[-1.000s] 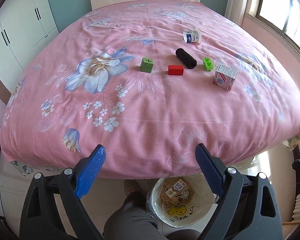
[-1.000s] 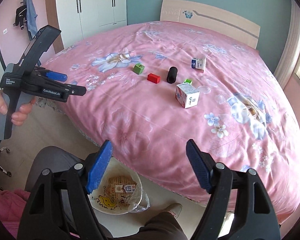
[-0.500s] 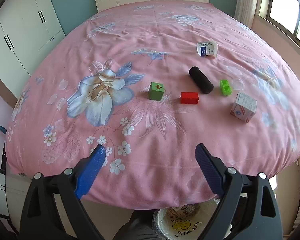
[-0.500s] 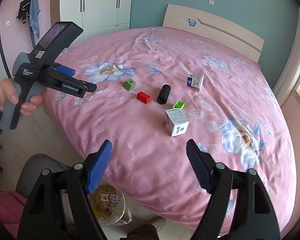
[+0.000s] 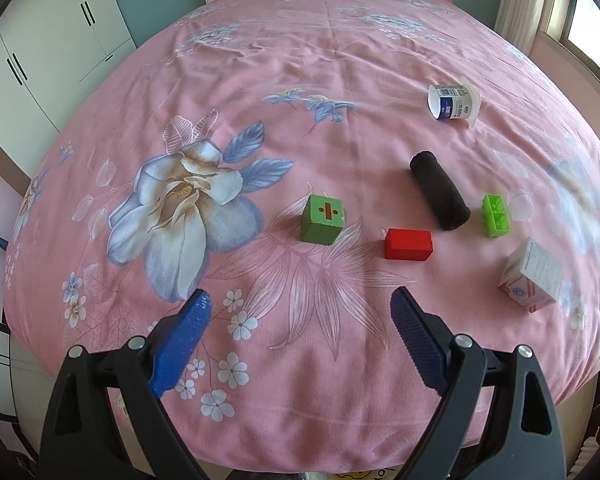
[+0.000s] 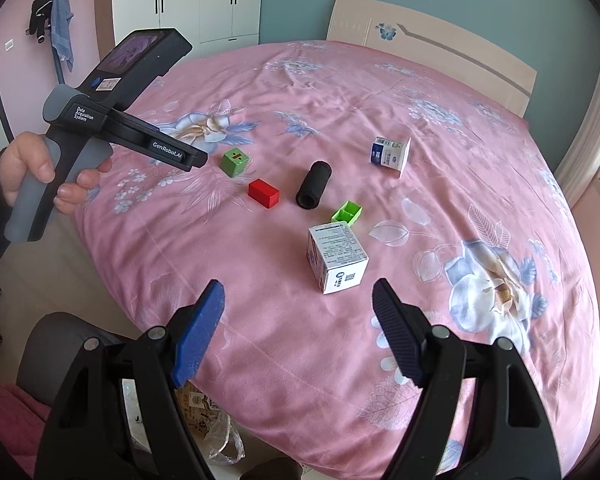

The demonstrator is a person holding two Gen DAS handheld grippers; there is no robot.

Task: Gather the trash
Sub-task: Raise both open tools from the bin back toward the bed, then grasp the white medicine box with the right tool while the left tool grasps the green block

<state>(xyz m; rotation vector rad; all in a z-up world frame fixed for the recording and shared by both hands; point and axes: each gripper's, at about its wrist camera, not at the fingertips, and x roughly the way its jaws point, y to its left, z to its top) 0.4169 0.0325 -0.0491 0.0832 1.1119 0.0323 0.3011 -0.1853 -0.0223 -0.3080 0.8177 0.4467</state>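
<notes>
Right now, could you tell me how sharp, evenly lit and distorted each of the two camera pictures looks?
Left wrist view: sharp, strong fisheye bulge in the bed; the window is blown out, washing the bedspread pale near the small carton. Right wrist view: sharp and evenly lit, soft shadows beside the carton; wardrobe and headboard lines bend toward the dark corners.

A bed [image 6: 380,92] was covered by a pink floral sheet. On it were laid two white cartons [image 6: 337,258], a green cube [image 6: 233,162], a red block [image 6: 263,193], a black roll [image 6: 313,190] and a green tray [image 6: 347,213].
</notes>
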